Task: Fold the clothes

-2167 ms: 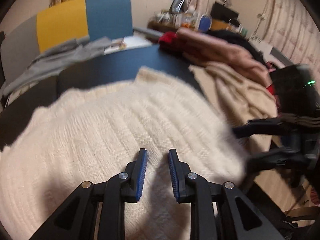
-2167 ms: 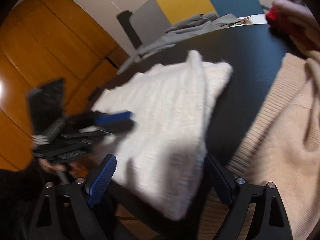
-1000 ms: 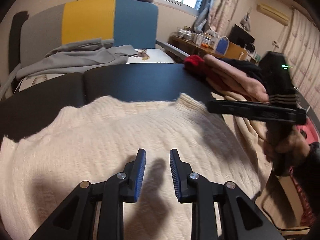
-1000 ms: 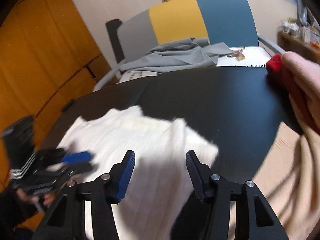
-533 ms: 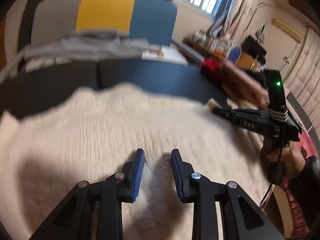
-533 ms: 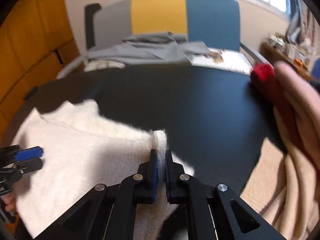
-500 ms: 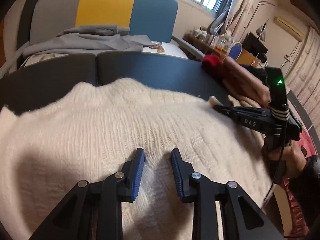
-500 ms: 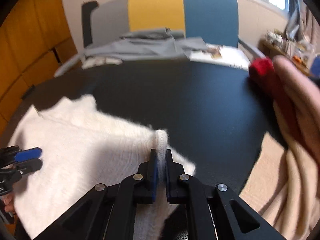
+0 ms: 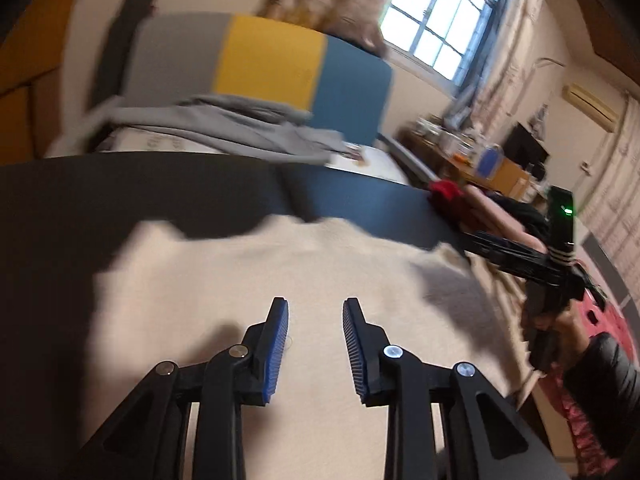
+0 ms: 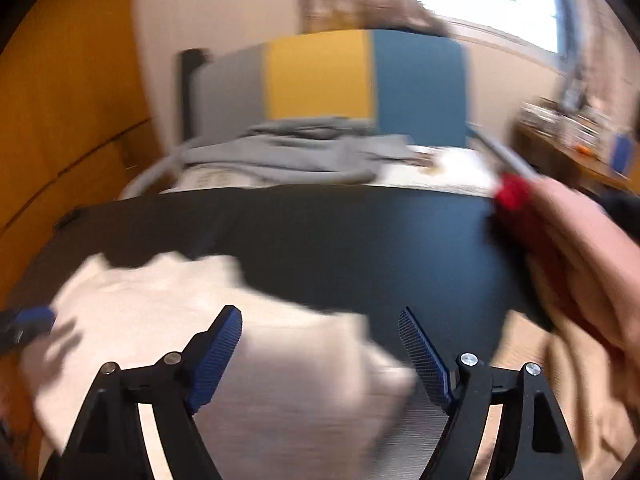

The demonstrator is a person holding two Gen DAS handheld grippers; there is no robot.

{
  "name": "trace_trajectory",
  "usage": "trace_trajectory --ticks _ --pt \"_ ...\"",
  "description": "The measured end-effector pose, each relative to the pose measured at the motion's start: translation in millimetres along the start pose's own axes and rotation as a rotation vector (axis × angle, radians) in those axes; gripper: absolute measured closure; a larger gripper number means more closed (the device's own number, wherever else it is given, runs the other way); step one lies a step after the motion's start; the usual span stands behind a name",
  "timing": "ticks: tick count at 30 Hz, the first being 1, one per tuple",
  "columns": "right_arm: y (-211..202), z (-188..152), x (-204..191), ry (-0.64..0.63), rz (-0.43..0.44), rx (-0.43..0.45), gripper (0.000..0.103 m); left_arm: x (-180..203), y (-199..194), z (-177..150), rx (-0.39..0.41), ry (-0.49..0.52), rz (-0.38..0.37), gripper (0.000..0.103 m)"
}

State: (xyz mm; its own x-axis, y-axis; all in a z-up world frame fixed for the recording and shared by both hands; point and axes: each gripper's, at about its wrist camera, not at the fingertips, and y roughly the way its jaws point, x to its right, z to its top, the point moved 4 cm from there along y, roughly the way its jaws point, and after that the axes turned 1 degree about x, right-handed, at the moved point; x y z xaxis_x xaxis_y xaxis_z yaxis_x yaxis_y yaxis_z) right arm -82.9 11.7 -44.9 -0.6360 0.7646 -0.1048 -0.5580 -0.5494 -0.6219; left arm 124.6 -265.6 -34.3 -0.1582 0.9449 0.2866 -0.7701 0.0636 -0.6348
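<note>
Left tool (image 9: 315, 344), right tool (image 10: 320, 354) — black frames, blue ribbed pads, silver screws.

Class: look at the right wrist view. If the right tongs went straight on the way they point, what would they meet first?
Probably the cream sweater, which lies below the open right tongs; beyond it is bare black table. Blur leaves depth unclear.

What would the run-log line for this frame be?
phase: between folds | left gripper: open over sweater | right gripper: open wide, holding nothing | sweater: flat on table | clothes pile: at right
</note>
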Motion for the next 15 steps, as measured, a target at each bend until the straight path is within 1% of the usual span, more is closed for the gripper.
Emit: trace_trajectory --ticks 1,2,4,5,6,8,11,12,13,15 --pt "2 0 -21 -0.031 0.053 -0.015 0.019 -20 -11 -3 0.002 -0.009 0.036 0.074" --pt "3 0 -41 -0.061 0.104 -0.03 0.018 -40 -21 -8 -0.01 -0.025 0.057 0.074" --pt "9 -4 -72 -0.102 0.172 -0.066 0.017 -79 -33 -23 -0.067 -0.073 0.071 0.074" --pt "15 -6 -90 -0.121 0.212 -0.087 0.017 -92 -36 -31 -0.095 -0.088 0.057 0.074" --pt "21 -7 -106 -0.142 0.236 -0.105 0.017 -105 -36 -41 -0.133 -0.108 0.036 0.074" --pt "36 -10 -129 -0.194 0.245 -0.139 0.017 -123 -34 -57 -0.189 -0.148 -0.003 0.074" --pt "61 -18 -149 -0.233 0.239 -0.187 0.017 -135 -30 -73 -0.205 -0.217 -0.124 0.074" --pt "67 -20 -147 -0.229 0.235 -0.192 0.015 -137 -28 -75 -0.204 -0.237 -0.173 0.074" --pt "73 -23 -146 -0.225 0.232 -0.197 0.011 -138 -27 -77 -0.2 -0.25 -0.209 0.074" --pt "86 -29 -143 -0.217 0.226 -0.208 0.005 -138 -24 -79 -0.201 -0.263 -0.26 0.074"
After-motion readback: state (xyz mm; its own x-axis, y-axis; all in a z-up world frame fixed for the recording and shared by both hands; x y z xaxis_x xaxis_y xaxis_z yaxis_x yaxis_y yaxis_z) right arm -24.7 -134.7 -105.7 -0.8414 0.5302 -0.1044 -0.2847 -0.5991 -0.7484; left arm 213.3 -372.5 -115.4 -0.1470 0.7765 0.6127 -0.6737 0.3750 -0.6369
